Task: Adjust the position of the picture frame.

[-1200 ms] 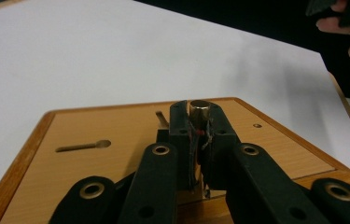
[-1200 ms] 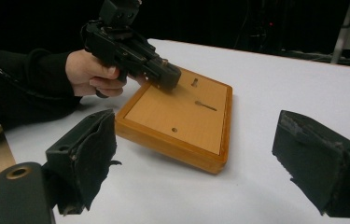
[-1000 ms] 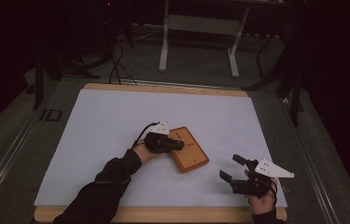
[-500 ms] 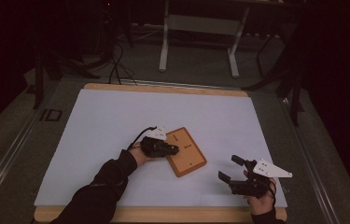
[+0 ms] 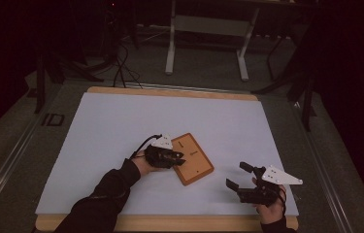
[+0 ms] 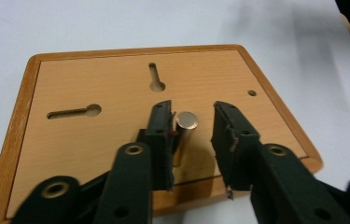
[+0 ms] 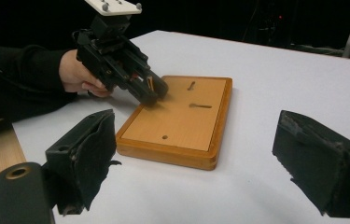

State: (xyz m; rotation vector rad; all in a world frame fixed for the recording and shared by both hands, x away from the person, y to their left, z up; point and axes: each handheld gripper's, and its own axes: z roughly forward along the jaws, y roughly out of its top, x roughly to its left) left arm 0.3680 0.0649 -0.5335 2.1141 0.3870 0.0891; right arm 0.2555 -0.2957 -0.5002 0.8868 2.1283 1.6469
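Note:
A flat wooden board [image 5: 196, 162] with two keyhole slots lies on the white mat, right of centre. My left gripper [image 5: 179, 158] reaches over the board's left edge. A short metal peg [image 6: 184, 130] stands upright on the board [image 6: 93, 140] between the jaws of the left gripper [image 6: 192, 121]. The jaws have just been opening: the peg rests against one pad, and a clear gap separates it from the other. Near the front right, my right gripper [image 5: 236, 174] is held open and apart from the board, with nothing between its jaws [image 7: 200, 154]. It faces the board [image 7: 182, 116] and the left gripper [image 7: 156, 93].
The white mat [image 5: 121, 126] covers a wood-edged table [image 5: 170, 91]. Behind the table stands a grey metal frame [image 5: 206, 24] on a dark floor. A dark sleeve [image 5: 102, 194] comes in from the bottom left.
The left gripper has shifted slightly towards the near side at the board's left edge. The board and the right gripper have stayed where they were.

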